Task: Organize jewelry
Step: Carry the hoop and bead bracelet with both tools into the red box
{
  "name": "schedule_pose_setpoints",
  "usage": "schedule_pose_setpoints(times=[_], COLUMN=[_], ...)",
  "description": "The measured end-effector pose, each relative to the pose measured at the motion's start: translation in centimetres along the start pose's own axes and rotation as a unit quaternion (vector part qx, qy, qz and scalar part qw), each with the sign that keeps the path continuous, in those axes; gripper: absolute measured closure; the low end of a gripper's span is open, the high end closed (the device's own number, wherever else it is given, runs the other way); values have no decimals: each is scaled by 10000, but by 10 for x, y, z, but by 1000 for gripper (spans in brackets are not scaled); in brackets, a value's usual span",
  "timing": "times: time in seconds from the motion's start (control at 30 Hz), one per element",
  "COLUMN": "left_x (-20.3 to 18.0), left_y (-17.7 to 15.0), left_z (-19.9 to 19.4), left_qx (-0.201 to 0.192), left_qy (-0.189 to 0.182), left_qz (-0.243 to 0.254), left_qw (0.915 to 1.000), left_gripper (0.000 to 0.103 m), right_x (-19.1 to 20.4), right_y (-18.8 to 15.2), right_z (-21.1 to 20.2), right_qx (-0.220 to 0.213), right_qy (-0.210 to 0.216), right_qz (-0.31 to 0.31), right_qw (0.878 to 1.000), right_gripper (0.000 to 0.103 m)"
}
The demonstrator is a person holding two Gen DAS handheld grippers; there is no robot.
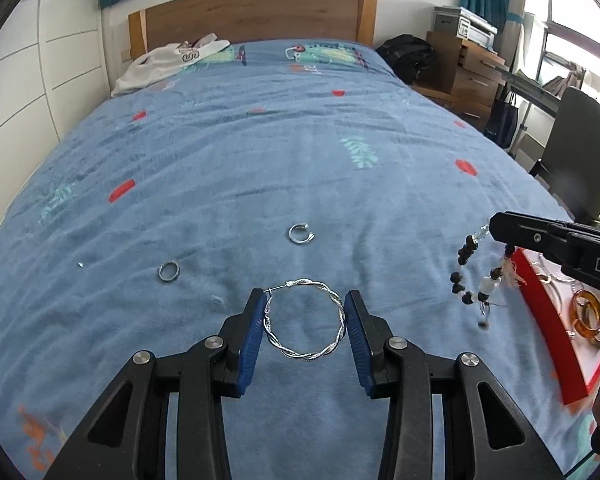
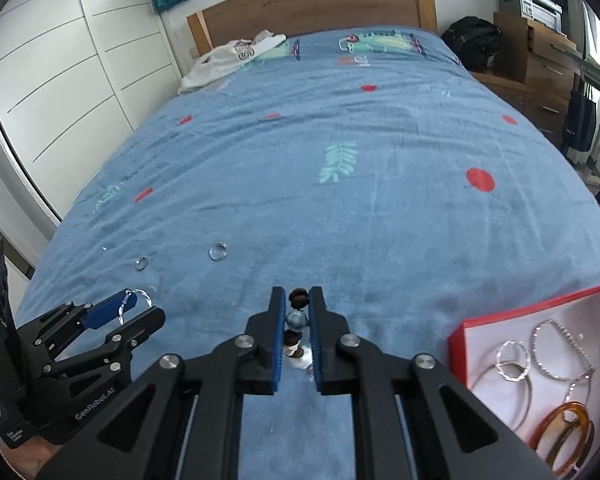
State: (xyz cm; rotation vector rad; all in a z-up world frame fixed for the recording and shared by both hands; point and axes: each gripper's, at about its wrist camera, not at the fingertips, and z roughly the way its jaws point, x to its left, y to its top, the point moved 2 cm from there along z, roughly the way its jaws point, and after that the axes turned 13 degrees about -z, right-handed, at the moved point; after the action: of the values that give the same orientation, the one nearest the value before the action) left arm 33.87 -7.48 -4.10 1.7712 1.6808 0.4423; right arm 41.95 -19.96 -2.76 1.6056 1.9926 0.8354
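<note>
Left hand-held gripper point(image 1: 306, 322): your blue pads sit on either side of the twisted silver hoop point(image 1: 304, 320), touching its rim.
Right hand-held gripper point(image 2: 298, 334): you have it clamped on the beaded bracelet point(image 1: 474, 276), which dangles above the bed point(image 1: 260, 152).
Red box point(image 2: 480, 324): on the bed at your right, holding bangles and a chain.
Loose rings: open silver ring point(image 1: 299, 233) and dark band point(image 1: 168, 271) on the blanket, apart.
</note>
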Motion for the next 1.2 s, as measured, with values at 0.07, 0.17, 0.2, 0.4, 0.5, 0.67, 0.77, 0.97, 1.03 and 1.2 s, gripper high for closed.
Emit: schedule_pose_setpoints(times=[0.07, 0.17, 0.2, 0.4, 0.5, 0.67, 0.77, 0.97, 1.03, 1.2], left_x=[-5, -19, -24, -64, -90, -133, -159, -205, -220, -246], left_y=[2, 5, 5, 8, 8, 4, -1, -18, -28, -45], left_z=[-7, -22, -26, -51, -59, -66, -66, -55, -47, -21], left_qx=[-41, -130, -150, -248, -264, -203, -145, 51, 168, 433], left_qy=[-26, -88, -108, -340, -506, -810, -986, -1236, -1310, -1337], left_qz=[44, 160, 191, 381, 511, 630, 705, 900, 969, 1085], left_qw=[10000, 9997, 9996, 9984, 9971, 9945, 9925, 9882, 9865, 9841], left_gripper=[63, 63, 63, 63, 63, 63, 63, 63, 63, 63], right_x=[-1, -5, -7, -32, -53, -91, -116, -167, -178, -197], right_y=[2, 4, 5, 4, -1, -14, -27, -63, -75, -101], right_z=[-11, -36, -42, -96, -125, -163, -181, -195, -192, -174], right_qx=[-74, -215, -252, -523, -635, -718, -721, -539, -463, -273], right_qy=[1, -27, -38, -227, -387, -626, -774, -925, -934, -860], right_qz=[-15, -29, -18, 29, 61, 151, 203, 406, 480, 635], right_qw=[10000, 9998, 9997, 9984, 9972, 9953, 9942, 9934, 9934, 9939], right_gripper=[92, 92, 92, 92, 92, 92, 92, 92, 92, 92])
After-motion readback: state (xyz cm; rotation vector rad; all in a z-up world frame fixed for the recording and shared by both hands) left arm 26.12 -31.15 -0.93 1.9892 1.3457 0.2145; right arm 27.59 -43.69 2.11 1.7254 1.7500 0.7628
